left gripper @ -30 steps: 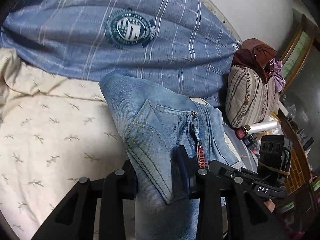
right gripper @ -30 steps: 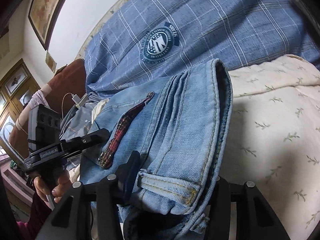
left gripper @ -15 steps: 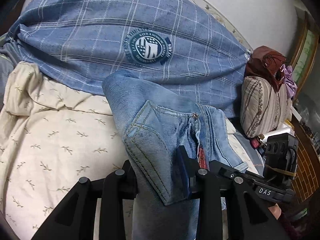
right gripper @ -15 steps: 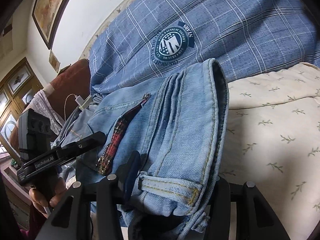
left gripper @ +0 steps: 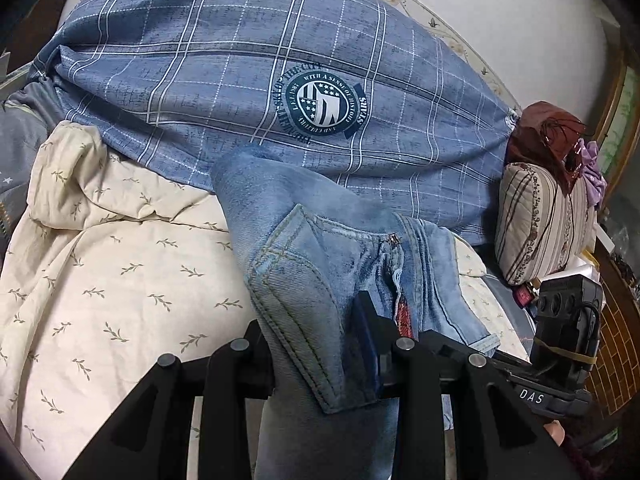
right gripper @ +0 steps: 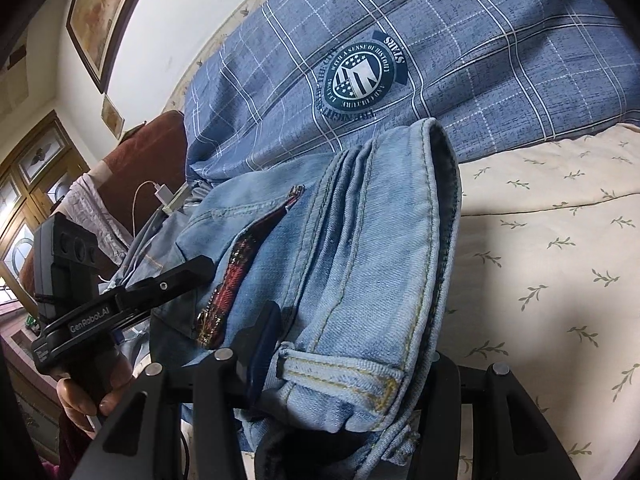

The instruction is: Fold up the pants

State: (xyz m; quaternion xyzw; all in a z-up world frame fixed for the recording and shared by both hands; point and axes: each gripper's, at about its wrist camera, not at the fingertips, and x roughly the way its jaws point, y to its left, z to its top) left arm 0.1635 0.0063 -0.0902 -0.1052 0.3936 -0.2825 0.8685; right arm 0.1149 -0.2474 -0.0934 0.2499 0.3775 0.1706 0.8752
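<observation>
The light blue jeans (left gripper: pixel 320 280) are held up over the bed, in front of the big blue checked pillow (left gripper: pixel 248 80). The left gripper (left gripper: pixel 316 360) is closed on the denim near a back pocket, with the cloth pinched between its two black fingers. The right gripper (right gripper: pixel 344 364) is closed on the waistband, where a belt loop (right gripper: pixel 340 372) is seen. A red patterned strip (right gripper: pixel 228 292) is seen on the jeans. The cream sheet with leaf print (left gripper: pixel 100 300) is spread under the jeans, and a striped cushion (left gripper: pixel 536 224) is placed at the right edge of the bed.
</observation>
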